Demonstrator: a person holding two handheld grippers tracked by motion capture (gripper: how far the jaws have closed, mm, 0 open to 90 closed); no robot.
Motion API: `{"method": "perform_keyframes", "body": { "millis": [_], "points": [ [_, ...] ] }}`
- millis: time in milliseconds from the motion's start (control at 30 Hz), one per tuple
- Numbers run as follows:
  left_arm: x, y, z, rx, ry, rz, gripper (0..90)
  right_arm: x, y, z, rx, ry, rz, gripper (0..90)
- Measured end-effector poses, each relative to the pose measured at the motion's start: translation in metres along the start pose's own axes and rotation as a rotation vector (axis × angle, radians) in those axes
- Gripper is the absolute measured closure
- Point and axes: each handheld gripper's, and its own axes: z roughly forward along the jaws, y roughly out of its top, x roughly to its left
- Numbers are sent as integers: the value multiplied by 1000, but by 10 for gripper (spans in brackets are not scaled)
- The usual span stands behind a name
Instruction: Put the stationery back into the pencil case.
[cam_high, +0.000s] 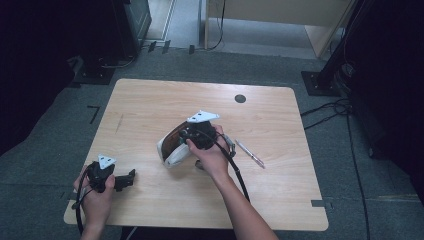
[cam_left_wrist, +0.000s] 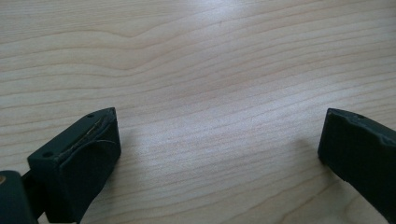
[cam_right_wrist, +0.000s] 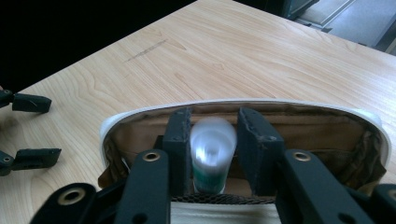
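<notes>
While inside pouch (cam_right_wrist: 243, 116), tube (cam_right_wrist: 211, 158) between right gripper (cam_right_wrist: 212, 135) jaws

Tube (cam_right_wrist: 212, 158) top blurred, base hidden in pouch (cam_right_wrist: 327, 135).

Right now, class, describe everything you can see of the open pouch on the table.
The pouch is white outside with a brown, cloth-like lining. It lies on the wooden table near the middle, mouth open. The right gripper reaches into it, jaws either side of a white-capped, green-banded tube.
</notes>
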Motion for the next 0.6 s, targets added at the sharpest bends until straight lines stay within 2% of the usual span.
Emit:
{"method": "perform_keyframes", "body": {
  "millis": [167,267,433,600],
  "points": [
    [0,0,0,1,-1,1,0,-5,0,0,-1,-30,-3,712],
    [0,0,0,1,-1,1,0,-8,0,-3,-7,-27,11,695],
    [0,0,0,0,0,1,0,-8,2,-10,-25,-28,4,675],
    [0,0,0,1,0,2,0,-9,3,-32,-54,-27,-12,657]
  ]
}}
